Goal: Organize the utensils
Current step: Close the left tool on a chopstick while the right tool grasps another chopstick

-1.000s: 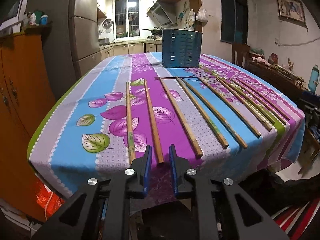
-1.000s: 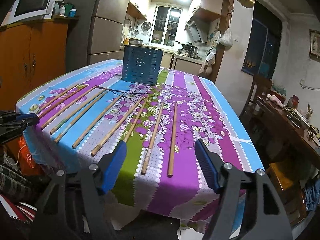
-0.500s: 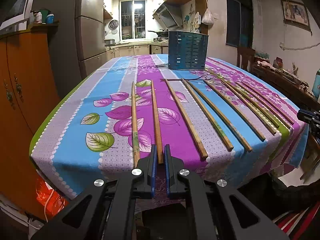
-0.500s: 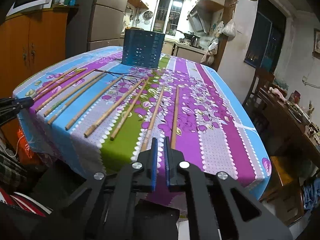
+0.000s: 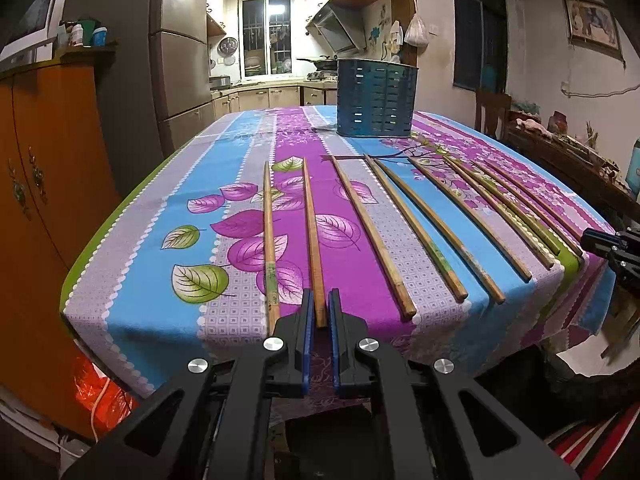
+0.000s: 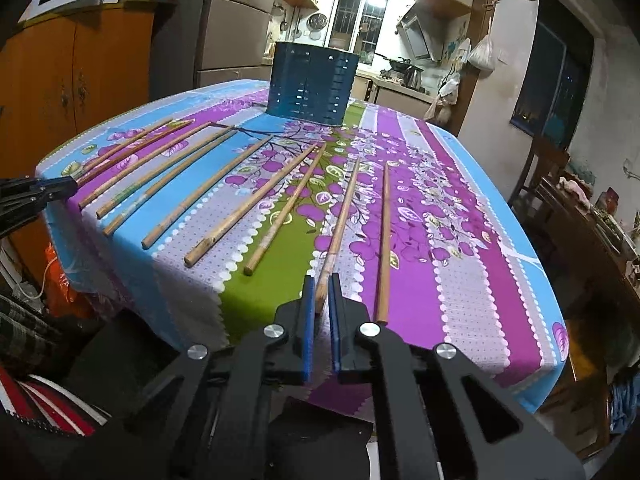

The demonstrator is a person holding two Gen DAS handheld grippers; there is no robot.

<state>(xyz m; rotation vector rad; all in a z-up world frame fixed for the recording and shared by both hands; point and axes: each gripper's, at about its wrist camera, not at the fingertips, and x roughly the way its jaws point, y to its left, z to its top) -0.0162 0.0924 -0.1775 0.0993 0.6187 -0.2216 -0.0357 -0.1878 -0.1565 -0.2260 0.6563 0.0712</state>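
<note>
Several wooden chopsticks lie side by side on the flowered tablecloth (image 5: 224, 168), pointing toward a blue slotted utensil holder (image 5: 376, 98) at the far end (image 6: 312, 84). My left gripper (image 5: 320, 300) is shut on the near end of the second chopstick from the left (image 5: 314, 240), at the table's front edge. My right gripper (image 6: 321, 284) is shut on the near end of the second chopstick from the right (image 6: 340, 224). Both held chopsticks still rest on the cloth. Each gripper shows at the edge of the other's view.
An orange cabinet (image 5: 40, 200) stands left of the table, with a grey fridge (image 5: 180, 60) behind it. A dark wooden side table with clutter (image 6: 580, 216) and a chair (image 5: 492, 112) stand on the right. A red bag (image 5: 96, 392) lies under the table corner.
The right jaws went from wide open to shut on a chopstick end as the gripper sank toward the table edge. The left jaws narrowed onto their chopstick; that hand stayed put.
</note>
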